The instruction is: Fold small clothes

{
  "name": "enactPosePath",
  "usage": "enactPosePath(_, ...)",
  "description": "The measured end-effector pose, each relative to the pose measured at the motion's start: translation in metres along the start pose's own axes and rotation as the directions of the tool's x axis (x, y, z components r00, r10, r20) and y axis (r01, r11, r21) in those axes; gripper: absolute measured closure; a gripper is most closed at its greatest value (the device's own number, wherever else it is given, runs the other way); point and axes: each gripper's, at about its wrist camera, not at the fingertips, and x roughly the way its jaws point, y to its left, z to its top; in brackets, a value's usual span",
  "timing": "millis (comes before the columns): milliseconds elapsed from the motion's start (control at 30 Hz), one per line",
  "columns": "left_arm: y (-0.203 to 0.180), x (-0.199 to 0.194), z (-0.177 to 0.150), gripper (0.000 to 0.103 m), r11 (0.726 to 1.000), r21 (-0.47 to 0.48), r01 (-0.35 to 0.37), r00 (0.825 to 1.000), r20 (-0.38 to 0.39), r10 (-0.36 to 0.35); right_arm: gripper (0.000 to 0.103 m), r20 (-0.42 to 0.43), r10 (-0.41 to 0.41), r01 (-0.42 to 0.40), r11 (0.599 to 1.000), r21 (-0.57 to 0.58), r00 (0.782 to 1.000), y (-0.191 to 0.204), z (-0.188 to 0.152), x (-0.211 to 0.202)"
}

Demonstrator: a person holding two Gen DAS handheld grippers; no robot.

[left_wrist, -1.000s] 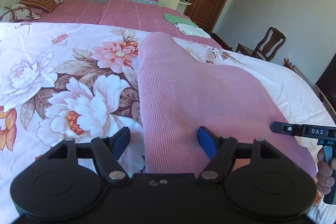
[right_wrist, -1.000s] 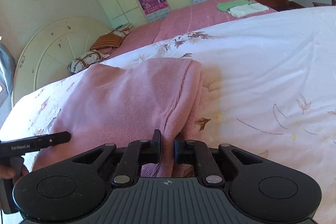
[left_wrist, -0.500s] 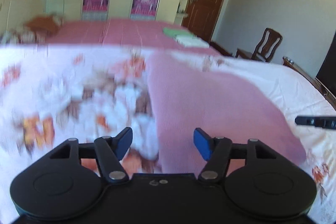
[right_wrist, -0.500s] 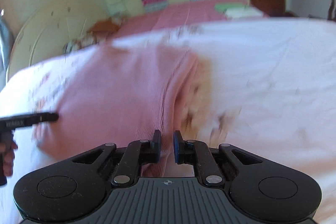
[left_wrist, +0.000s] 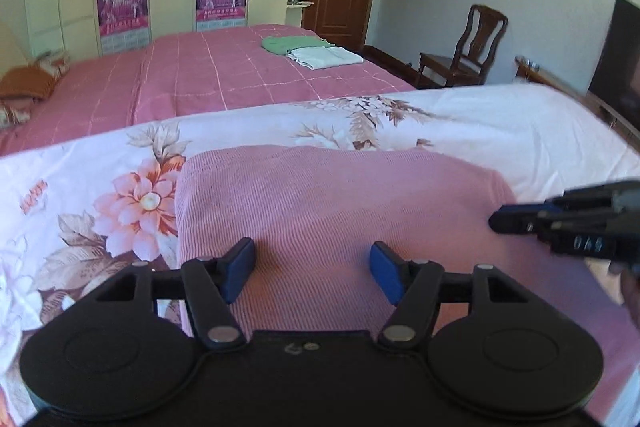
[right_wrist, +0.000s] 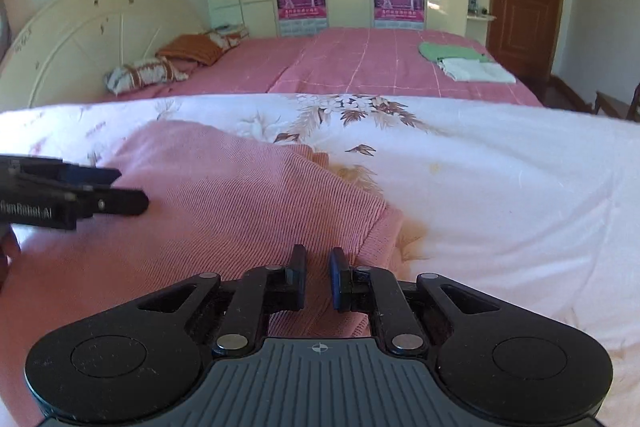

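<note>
A pink ribbed knit garment lies folded on the floral white quilt. My left gripper is open, its blue pads low over the garment's near edge, holding nothing. My right gripper has its jaws a narrow gap apart over the garment's right edge, with no cloth pinched between them. Each gripper shows in the other's view: the right one at the garment's right side, the left one at its left.
Behind the quilt is a pink checked bed with a folded green garment and a folded white one. Pillows lie by the headboard. A wooden chair stands at the right wall.
The right gripper let go of the garment's edge and its jaws parted slightly. Both grippers swung to face the garment squarely; the garment now lies flat.
</note>
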Motion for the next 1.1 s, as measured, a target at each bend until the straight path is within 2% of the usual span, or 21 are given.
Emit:
enactPosePath(100,-0.014,-0.037,-0.012,0.041,0.998,0.062,-0.028,0.998,0.055,0.024,0.093,0.002,0.006,-0.006,0.999,0.033,1.000,-0.001,0.001,-0.016)
enactPosePath(167,-0.022,-0.064,-0.029,0.042,0.995,0.094,-0.040,0.997,0.077,0.033,0.093,0.044,0.040,-0.042,0.998,0.038,0.998,0.000,-0.002,-0.046)
enactPosePath(300,-0.038,-0.107,-0.065,0.041,0.996,0.090,-0.005,0.995,0.098,-0.004,0.093,0.078,0.125,-0.124,0.992,-0.014,0.989,0.009,-0.036,-0.105)
enactPosePath(333,-0.041,-0.107,-0.073,0.040,0.995,0.099,-0.013,0.998,0.070,0.006,0.093,0.064,0.143,-0.142,0.990,-0.015,0.988,0.010,-0.045,-0.111)
enactPosePath(400,-0.045,-0.097,-0.089,0.039,0.986,0.147,-0.080,0.997,0.009,0.080,0.093,0.007,0.141,-0.140,0.989,-0.042,0.990,0.018,-0.065,-0.112)
enactPosePath(500,-0.042,-0.112,-0.087,0.039,0.987,0.127,-0.098,0.995,0.032,0.095,0.093,-0.039,0.126,-0.127,0.992,-0.026,0.991,0.017,-0.079,-0.103)
enactPosePath(533,-0.038,-0.120,-0.084,0.036,0.987,0.116,-0.108,0.993,0.066,0.101,0.093,-0.042,0.124,-0.124,0.992,0.007,0.991,0.015,-0.073,-0.108)
enactPosePath(567,-0.031,-0.129,-0.082,0.017,0.988,0.098,-0.120,0.988,0.112,0.109,0.093,-0.013,0.123,-0.122,0.992,0.037,0.992,0.011,-0.068,-0.117)
enactPosePath(600,-0.023,-0.131,-0.079,0.002,0.990,0.066,-0.123,0.985,0.133,0.114,0.070,0.026,0.121,-0.122,0.990,0.066,0.992,0.005,-0.064,-0.125)
enactPosePath(633,-0.012,-0.130,-0.076,0.004,0.994,0.024,-0.109,0.986,0.127,0.105,0.042,0.059,0.116,-0.122,0.987,0.104,0.991,-0.004,-0.060,-0.130)
enactPosePath(667,0.000,-0.125,-0.072,0.014,0.997,-0.023,-0.078,0.992,0.097,0.080,0.010,0.097,0.115,-0.129,0.981,0.146,0.989,-0.014,-0.057,-0.133)
enactPosePath(700,0.013,-0.118,-0.070,0.026,0.996,-0.081,-0.036,0.997,0.059,0.041,0.011,0.109,0.132,-0.151,0.971,0.187,0.985,-0.024,-0.055,-0.131)
enactPosePath(733,0.026,-0.109,-0.068,0.031,0.988,-0.156,0.016,1.000,0.027,-0.012,0.014,0.086,0.147,-0.163,0.959,0.232,0.985,-0.034,-0.051,-0.124)
enactPosePath(767,0.038,-0.103,-0.067,0.035,0.968,-0.240,0.069,0.998,0.019,-0.067,0.028,0.060,0.166,-0.176,0.945,0.276,0.984,-0.042,-0.049,-0.116)
enactPosePath(800,0.048,-0.097,-0.069,0.035,0.942,-0.315,0.120,0.993,0.022,-0.119,0.044,0.037,0.199,-0.200,0.924,0.327,0.979,-0.048,-0.046,-0.107)
enactPosePath(833,0.055,-0.090,-0.070,0.034,0.916,-0.368,0.158,0.986,0.014,-0.165,0.049,0.027,0.235,-0.228,0.901,0.368,0.972,-0.055,-0.045,-0.099)
enactPosePath(867,0.060,-0.081,-0.072,0.034,0.896,-0.407,0.176,0.981,-0.007,-0.196,0.051,0.021,0.261,-0.247,0.884,0.397,0.965,-0.060,-0.045,-0.094)
enactPosePath(933,0.067,-0.071,-0.074,0.032,0.875,-0.443,0.196,0.973,-0.019,-0.228,0.051,0.000,0.310,-0.277,0.851,0.446,0.951,-0.067,-0.044,-0.080)
enactPosePath(967,0.070,-0.067,-0.075,0.029,0.862,-0.460,0.212,0.968,-0.024,-0.250,0.050,-0.013,0.348,-0.300,0.825,0.478,0.937,-0.072,-0.044,-0.073)
enactPosePath(1033,0.075,-0.060,-0.078,0.028,0.834,-0.496,0.243,0.958,-0.015,-0.288,0.050,-0.045,0.405,-0.321,0.783,0.533,0.913,-0.078,-0.048,-0.059)
enactPosePath(1100,0.079,-0.053,-0.078,0.030,0.816,-0.513,0.266,0.949,-0.007,-0.314,0.049,-0.038,0.445,-0.349,0.751,0.560,0.895,-0.084,-0.049,-0.053)
